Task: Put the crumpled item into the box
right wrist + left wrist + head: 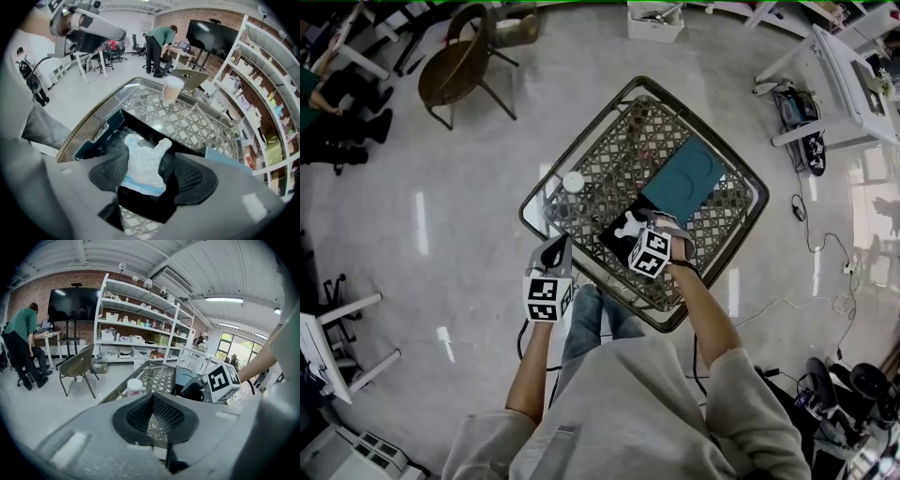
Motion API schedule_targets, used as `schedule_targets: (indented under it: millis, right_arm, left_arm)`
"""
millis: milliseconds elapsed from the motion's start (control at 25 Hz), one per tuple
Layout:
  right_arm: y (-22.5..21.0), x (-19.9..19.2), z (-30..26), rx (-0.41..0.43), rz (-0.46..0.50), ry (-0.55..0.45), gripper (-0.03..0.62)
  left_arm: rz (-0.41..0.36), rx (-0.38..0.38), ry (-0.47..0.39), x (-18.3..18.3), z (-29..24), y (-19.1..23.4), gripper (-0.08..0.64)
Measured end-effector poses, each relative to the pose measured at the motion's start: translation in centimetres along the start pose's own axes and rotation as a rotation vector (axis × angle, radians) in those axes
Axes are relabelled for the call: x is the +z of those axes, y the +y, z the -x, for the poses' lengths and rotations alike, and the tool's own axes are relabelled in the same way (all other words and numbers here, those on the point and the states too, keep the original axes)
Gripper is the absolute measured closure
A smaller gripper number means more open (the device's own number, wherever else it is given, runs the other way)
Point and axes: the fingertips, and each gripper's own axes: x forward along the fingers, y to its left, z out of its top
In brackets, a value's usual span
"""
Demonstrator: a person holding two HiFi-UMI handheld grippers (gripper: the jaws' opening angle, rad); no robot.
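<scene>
**Operator:** What are my fingers doing?

**Guide:** Your right gripper (pixel 151 171) has its jaws spread wide and grips nothing. The crumpled item (pixel 140 154) lies between them, down in the black box (pixel 136 121). The pad at 3 o'clock stands clear of the item. The pad at 9 o'clock is just beside it, and I cannot tell whether it touches. Your left gripper (pixel 154 420) has its jaws together, with nothing in them.

**Operator:** So how do I do this step well?

**Guide:** The drop looks done to me, so what counts now is a clean exit. Lift straight up along the line you point, with the jaws this wide, so the 9 o'clock pad doesn't catch a fold and pull the item out. Don't sweep sideways, because the box looks light and could slide. If the lid (pixel 684 178) goes on afterwards, it lies at 1 o'clock from the box, touching it.

**Operator:** And the surface?

**Guide:** The table (pixel 579 142) has a woven lattice top with a raised rim, and it looks glossy, so expect little grip under the box. A white jar (pixel 573 182) stands at 10 o'clock from the box, apart from it. Your left gripper hovers by the table's 8 o'clock edge, out of the way.

**Operator:** The room?

**Guide:** The floor (pixel 422 187) is pale and shiny. A chair (pixel 459 66) stands at 11 o'clock from the table, well apart. The left gripper view shows white shelves (pixel 140 333) against a brick wall, a dark screen (pixel 72 303), and a person (pixel 23 343) bent over a desk.
</scene>
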Motion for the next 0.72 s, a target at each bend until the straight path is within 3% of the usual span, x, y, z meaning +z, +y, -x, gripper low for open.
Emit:
schedule_targets:
  millis: [240, 360, 440, 600, 720]
  right_arm:
    - [0.1, 0.2, 2.1, -0.044, -0.05, -0.064, 0.288]
    - [-0.3, 0.4, 4.0, -0.092, -0.141, -0.13, 0.311]
    - [-1.2, 0.5, 5.5, -0.133, -0.247, -0.187, 0.356]
    - [-3.5, -0.1, 8.4, -0.197, -0.558, -0.321, 0.413]
    - [-4.9, -1.5, 9.4, -0.262, -0.715, -0.384, 0.476]
  left_arm:
    - [-0.009, -0.012, -0.006, 0.3, -0.2, -0.4, 0.554]
    - [-0.014, -0.015, -0.01, 0.3, -0.2, -0.5, 0.554]
    - [-0.016, -0.015, -0.011, 0.4, -0.2, -0.6, 0.554]
    - [-0.019, -0.015, -0.012, 0.6, -0.3, -0.7, 0.554]
    - [-0.021, -0.019, -0.013, 0.6, -0.4, -1.0, 0.554]
